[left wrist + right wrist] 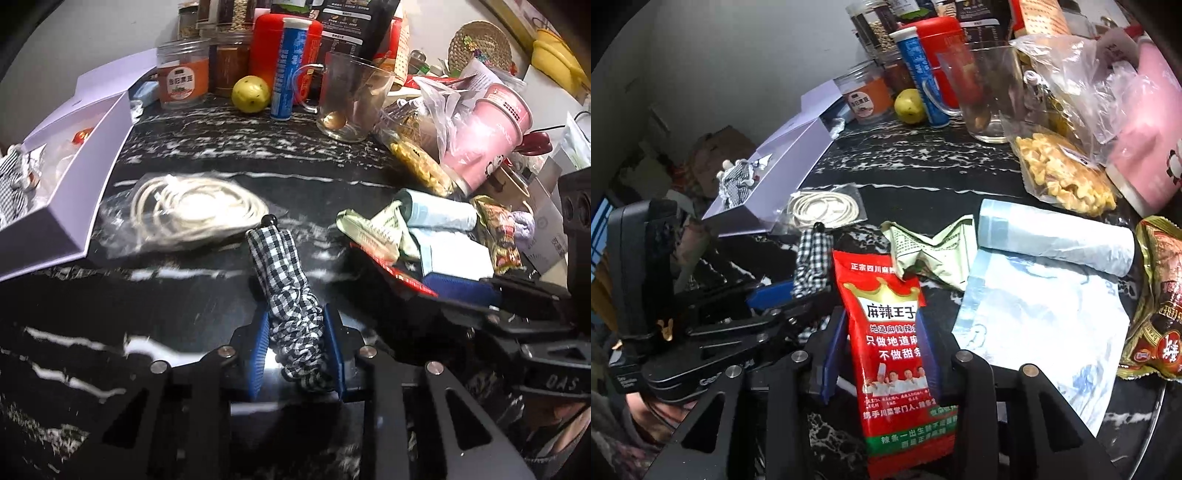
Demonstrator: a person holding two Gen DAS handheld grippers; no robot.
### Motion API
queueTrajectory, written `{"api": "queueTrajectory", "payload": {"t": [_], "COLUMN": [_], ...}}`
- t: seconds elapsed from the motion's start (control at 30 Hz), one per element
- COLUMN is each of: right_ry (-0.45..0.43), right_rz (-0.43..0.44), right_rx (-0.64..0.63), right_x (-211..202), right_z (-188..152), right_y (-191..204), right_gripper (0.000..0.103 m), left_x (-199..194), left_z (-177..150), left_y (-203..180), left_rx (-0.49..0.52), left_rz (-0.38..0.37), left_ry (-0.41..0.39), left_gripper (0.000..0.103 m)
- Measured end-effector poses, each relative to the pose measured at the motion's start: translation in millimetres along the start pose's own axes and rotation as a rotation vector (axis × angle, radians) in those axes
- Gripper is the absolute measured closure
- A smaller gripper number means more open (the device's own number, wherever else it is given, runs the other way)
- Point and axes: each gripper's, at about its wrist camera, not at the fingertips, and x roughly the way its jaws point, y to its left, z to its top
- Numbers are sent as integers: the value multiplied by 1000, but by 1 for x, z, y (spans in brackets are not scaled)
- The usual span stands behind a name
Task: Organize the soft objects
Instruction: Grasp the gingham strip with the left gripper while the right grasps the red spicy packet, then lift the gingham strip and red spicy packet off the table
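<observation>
L wrist view: left gripper [297, 345] has blue pads pinching a black-white checked scrunchie [284, 284], which sticks forward over the black marble counter [207, 147]. Bagged white cord coil [192, 206] lies just beyond; open lavender box [66, 155] at far left.

R wrist view: right gripper [882, 347] pinches a red snack packet [897, 354] upright btwn its pads. Pale blue bag roll [1056, 236] lies to the right, crumpled green wrapper [931, 247] behind packet.
</observation>
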Motion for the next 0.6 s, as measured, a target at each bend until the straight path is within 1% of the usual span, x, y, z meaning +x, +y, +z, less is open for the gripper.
{"api": "queueTrajectory", "payload": {"t": [0.3,0.4,0.43,0.47,0.53,0.6], "right_ry": [26,23,21,18,19,31], "right_rz": [-27,-75,-90,-109,-146,-146], "right_rx": [-97,-121,-124,-126,-134,-136], "right_x": [5,6,7,7,8,10], "right_z": [-10,-13,-13,-13,-12,-13], "right_y": [27,33,34,36,37,36], "right_gripper": [66,64,58,48,38,37], "left_x": [-23,-26,-26,-27,-26,-26], "left_z": [-25,-30,-30,-30,-30,-31], "left_y": [16,21,23,23,23,23], "left_rx": [-23,-35,-41,-43,-42,-40], "left_rz": [9,11,10,9,9,8], "left_ry": [36,33,31,30,28,26], "left_gripper": [75,75,75,75,75,75]}}
